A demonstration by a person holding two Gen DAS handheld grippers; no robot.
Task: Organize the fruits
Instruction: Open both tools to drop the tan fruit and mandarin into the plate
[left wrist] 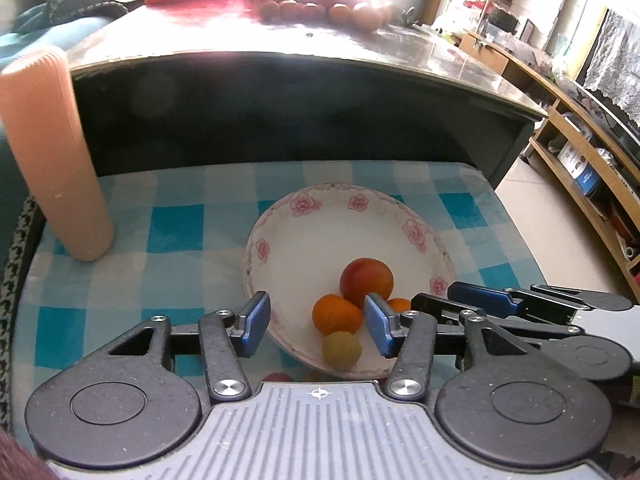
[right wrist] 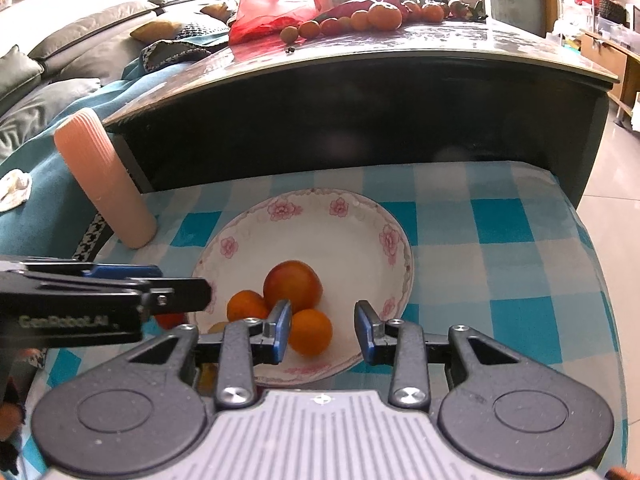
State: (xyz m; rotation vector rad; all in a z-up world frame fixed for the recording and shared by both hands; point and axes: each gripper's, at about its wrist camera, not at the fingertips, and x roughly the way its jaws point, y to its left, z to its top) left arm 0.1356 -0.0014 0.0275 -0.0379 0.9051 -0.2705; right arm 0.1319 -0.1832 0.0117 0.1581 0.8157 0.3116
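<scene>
Left hand-held gripper: I see its jaws spread wide over the plate's near rim, holding nothing.
Right hand-held gripper: also parted and empty; an orange sits between its fingers, and I can't tell if the left pad touches it.
Plate: flowered rim, on the checked cloth; a red fruit sits with a second orange beside it.
Yellow fruit: clear from the left wrist, mostly hidden behind a finger from the right.
Hidden: small fruits under the plate's near edge are cut off by the gripper bodies.
Counter: more fruit at the back, washed out by glare.
</scene>
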